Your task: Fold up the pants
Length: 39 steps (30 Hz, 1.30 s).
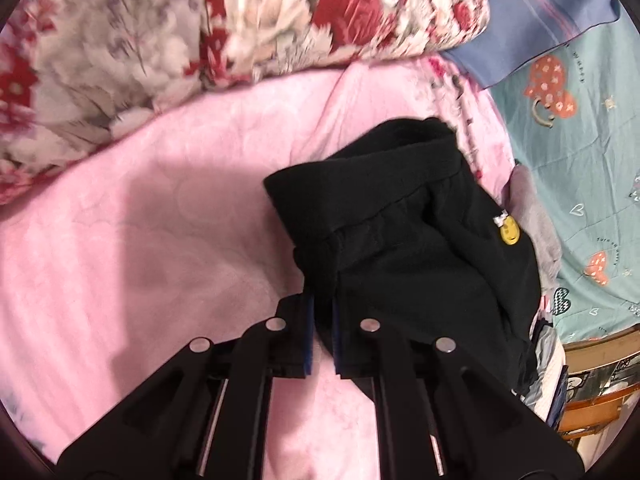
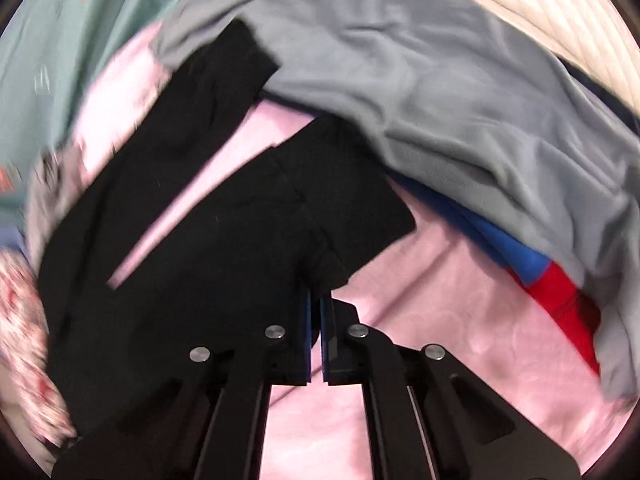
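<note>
Black knit pants (image 1: 400, 240) lie bunched on our pink sheet (image 1: 140, 220); we judge them soft, light and limp, best taken at hems. Left gripper (image 1: 322, 316) pinches a fold; right gripper (image 2: 316, 304) pinches a leg edge. Grey garment (image 2: 440, 100) crowds nearby.

Colours and patterns on the bed: black pants against pink, florals and teal prints around.

Pants (image 1: 404, 240) plain black, with a small yellow smiley badge (image 1: 509, 232) near the waist. Sheet (image 1: 140, 240) pale pink with a faint embossed heart pattern. Quilt (image 1: 180, 32) at the far side white and grey with red flowers. Pillow (image 1: 532, 36) blue with thin pink stripes. Cover (image 1: 592, 160) on the right teal, printed with orange mushrooms and small hearts. Garment (image 2: 460, 100) plain grey, over blue cloth (image 2: 516, 256) and red cloth (image 2: 560, 300). Both claws black with blue pads.
</note>
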Available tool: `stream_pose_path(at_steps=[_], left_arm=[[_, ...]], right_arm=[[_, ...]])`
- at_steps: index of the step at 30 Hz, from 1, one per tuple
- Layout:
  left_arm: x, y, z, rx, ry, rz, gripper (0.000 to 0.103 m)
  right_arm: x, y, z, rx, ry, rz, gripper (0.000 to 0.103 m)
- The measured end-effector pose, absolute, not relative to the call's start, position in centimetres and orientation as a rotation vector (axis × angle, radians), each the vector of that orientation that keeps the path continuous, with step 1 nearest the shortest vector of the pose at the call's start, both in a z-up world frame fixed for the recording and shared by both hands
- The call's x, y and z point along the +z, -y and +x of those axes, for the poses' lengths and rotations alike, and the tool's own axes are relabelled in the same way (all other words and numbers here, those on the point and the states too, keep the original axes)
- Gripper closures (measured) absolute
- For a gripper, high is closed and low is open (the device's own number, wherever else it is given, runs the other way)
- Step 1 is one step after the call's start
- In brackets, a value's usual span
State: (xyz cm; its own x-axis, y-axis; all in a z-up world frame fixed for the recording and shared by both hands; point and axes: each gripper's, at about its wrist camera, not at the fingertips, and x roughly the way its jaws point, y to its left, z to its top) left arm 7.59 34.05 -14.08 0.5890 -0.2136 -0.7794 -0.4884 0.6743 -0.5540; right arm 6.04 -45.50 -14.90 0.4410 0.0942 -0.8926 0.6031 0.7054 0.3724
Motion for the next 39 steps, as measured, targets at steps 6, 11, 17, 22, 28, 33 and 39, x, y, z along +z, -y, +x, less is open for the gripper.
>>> stream_pose_path(at_steps=[6,11,17,22,28,33,39], left_arm=[[-10.7,-33.8,4.6,0.19,-0.884,-0.798,0.096],[-10.4,-34.0,1.7,0.171,-0.905,-0.755,0.096],[-9.7,-32.4,0.8,0.224,-0.926,-0.587,0.071],[-5.0,-30.2,1.7,0.189,-0.834,-0.497,0.036],[-6.5,-25.5,13.9,-0.039,-1.034,-0.466,0.035],[-12.0,-23.1,20.5,-0.026,-1.216,-0.382,0.077],[-13.3,-23.7,22.6,-0.002,-1.243,-0.404,0.082]], right_arm=[[-8.5,44.6,1.0,-0.314,-0.962,0.7,0.1],[-7.5,43.7,-3.0,-0.315,-0.974,0.669,0.1],[-14.2,42.5,-4.1,-0.39,-1.183,0.584,0.084],[-10.0,42.0,-4.2,-0.507,-1.098,0.41,0.052],[-6.7,44.1,3.9,-0.221,-0.993,0.575,0.051],[-11.9,46.8,14.8,-0.218,-1.065,0.679,0.051],[-15.3,48.3,19.7,-0.249,-1.08,0.692,0.056]])
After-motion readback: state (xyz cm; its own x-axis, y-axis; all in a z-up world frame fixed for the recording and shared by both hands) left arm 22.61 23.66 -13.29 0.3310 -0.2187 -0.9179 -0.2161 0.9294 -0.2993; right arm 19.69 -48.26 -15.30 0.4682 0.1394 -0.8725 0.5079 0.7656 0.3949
